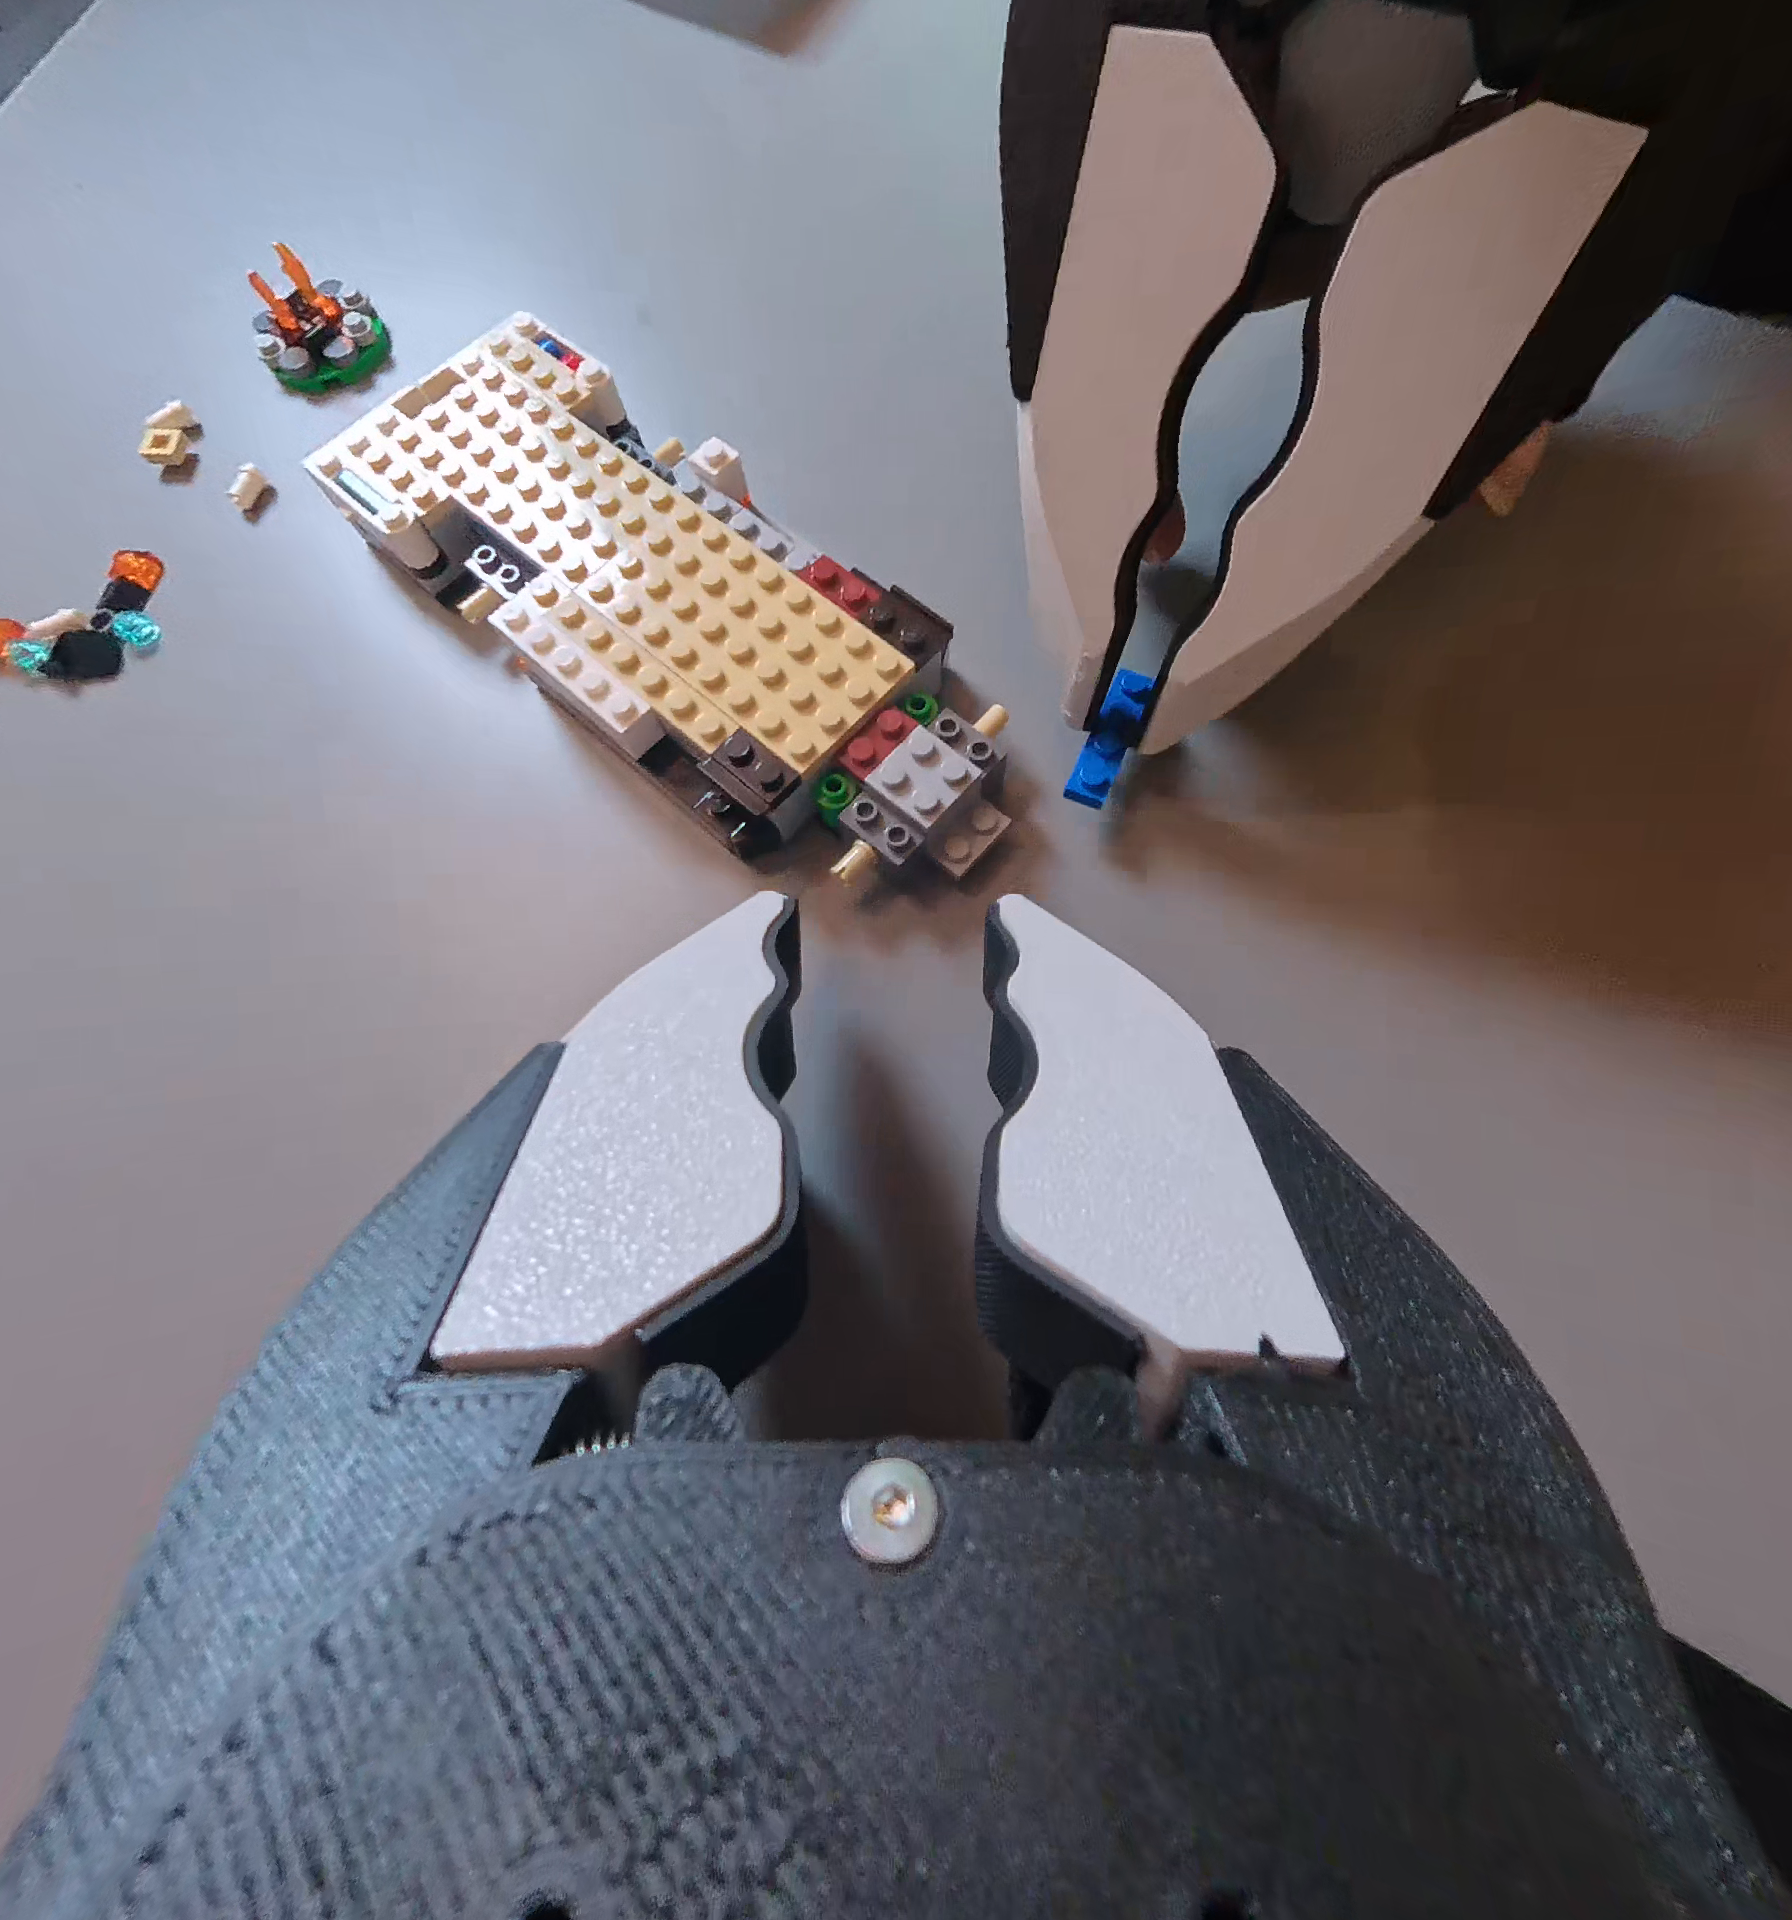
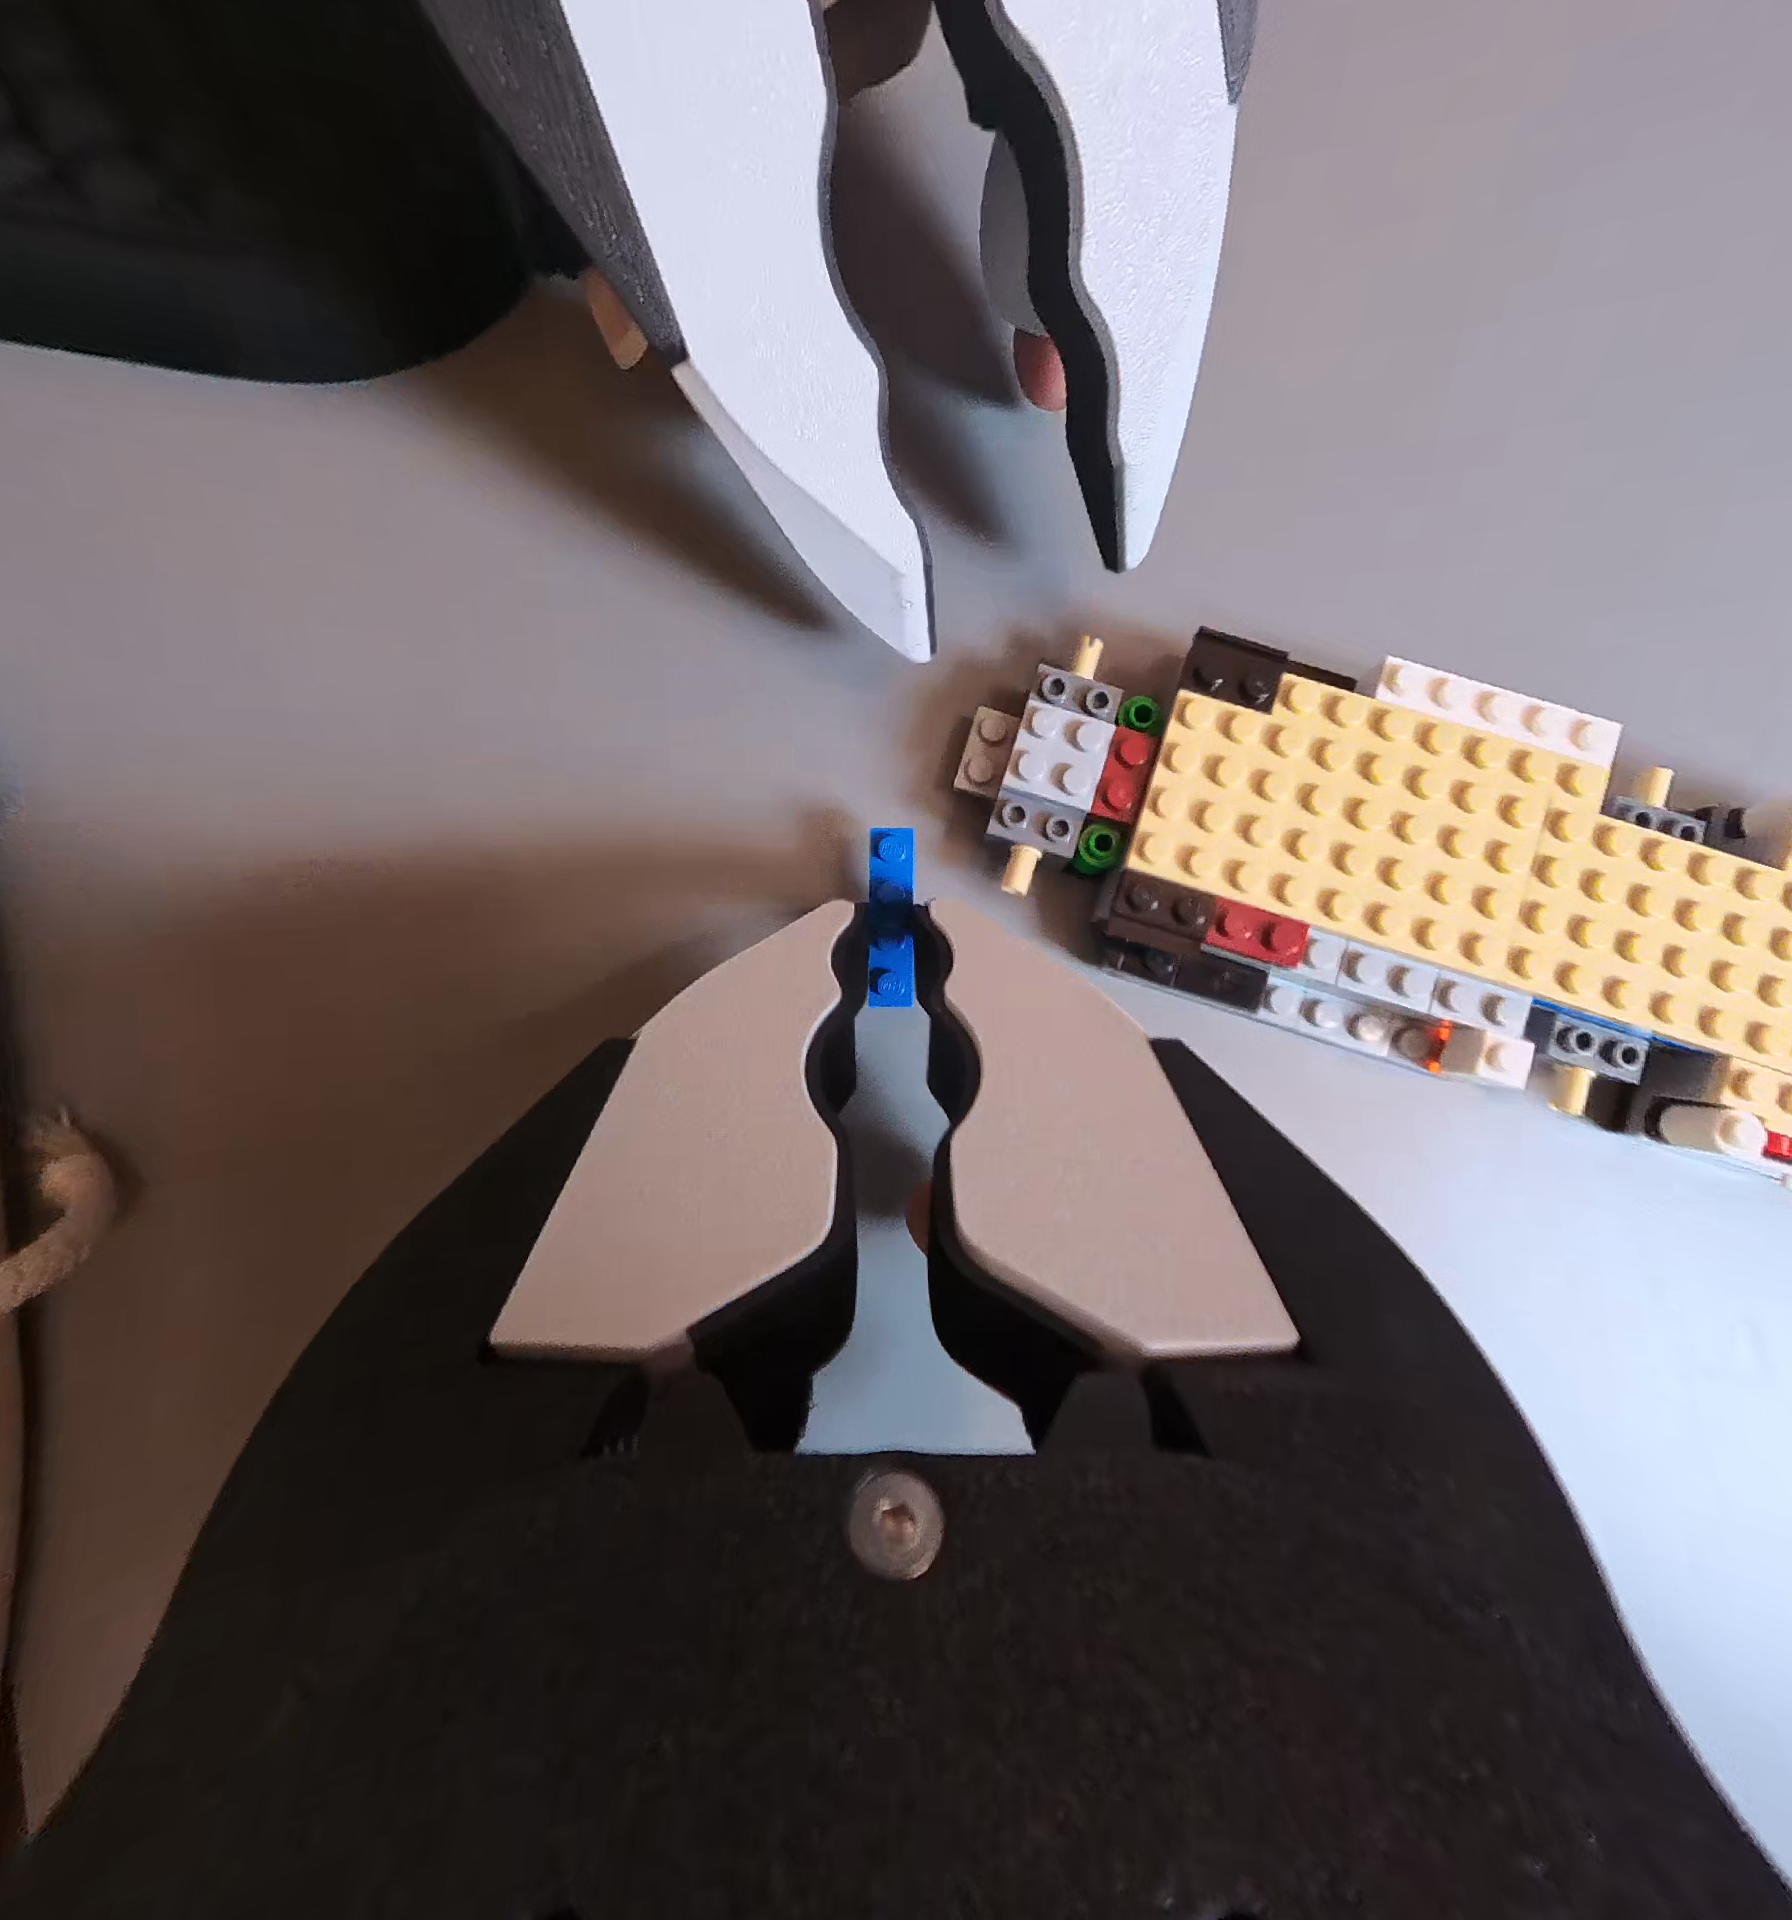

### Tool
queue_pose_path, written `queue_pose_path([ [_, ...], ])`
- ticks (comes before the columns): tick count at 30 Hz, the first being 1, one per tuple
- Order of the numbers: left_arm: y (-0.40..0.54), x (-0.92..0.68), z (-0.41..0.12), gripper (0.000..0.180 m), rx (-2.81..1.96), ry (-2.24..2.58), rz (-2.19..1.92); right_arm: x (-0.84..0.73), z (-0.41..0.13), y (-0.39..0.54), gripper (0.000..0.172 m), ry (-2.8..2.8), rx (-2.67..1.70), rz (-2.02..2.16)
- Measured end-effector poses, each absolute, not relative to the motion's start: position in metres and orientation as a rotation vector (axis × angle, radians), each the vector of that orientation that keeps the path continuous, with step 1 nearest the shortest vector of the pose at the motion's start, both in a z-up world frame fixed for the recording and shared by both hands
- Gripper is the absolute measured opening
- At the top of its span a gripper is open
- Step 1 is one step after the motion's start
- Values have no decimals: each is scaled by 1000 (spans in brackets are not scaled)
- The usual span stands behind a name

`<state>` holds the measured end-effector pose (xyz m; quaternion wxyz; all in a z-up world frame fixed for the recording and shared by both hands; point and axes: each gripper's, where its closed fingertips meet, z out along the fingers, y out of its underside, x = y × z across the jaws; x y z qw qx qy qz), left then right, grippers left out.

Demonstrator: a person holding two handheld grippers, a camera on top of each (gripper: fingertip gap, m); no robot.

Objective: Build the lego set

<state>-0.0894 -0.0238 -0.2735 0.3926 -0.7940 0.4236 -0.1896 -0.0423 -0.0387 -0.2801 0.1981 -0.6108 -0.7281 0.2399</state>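
Note:
My right gripper is shut on a thin blue brick plate, one stud wide, which sticks out past its fingertips just above the grey table. The plate also shows in the left wrist view, pinched between the right gripper's fingers. A long brick model with a tan studded top lies on the table; its grey, red and green end block points toward both grippers. My left gripper is open and empty, a short way from that end block. It also shows in the right wrist view.
Loose small pieces in orange, black and turquoise lie at the left. A small green round base with orange flame pieces stands beyond the model. Tan bits lie near it. A beige rope hangs at the left edge. The grippers' ends are close to 6 cm from one another.

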Motion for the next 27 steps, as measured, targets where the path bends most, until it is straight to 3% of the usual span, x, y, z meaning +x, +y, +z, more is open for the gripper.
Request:
queue_pose_path([
  [7, -30, -86, -277, 33, -2007, 1136, -438, -60, -281, -39, 17, -1988, -1791, 633],
  [12, -31, -86, -276, 32, -2006, 1151, -427, -48, -247, -32, 27, -2082, -1587, 662],
  [15, -30, -86, -276, 33, -2007, 1151, -419, -51, -230, 1, 47, -2232, -1282, 520],
  [21, -25, -94, -278, 32, -2023, 1119, -409, -58, -265, 43, 87, -2758, -860, 106],
  [27, -19, -104, -278, 31, -2036, 1064, -413, -64, -284, 49, 96, -3028, -551, 1],
])
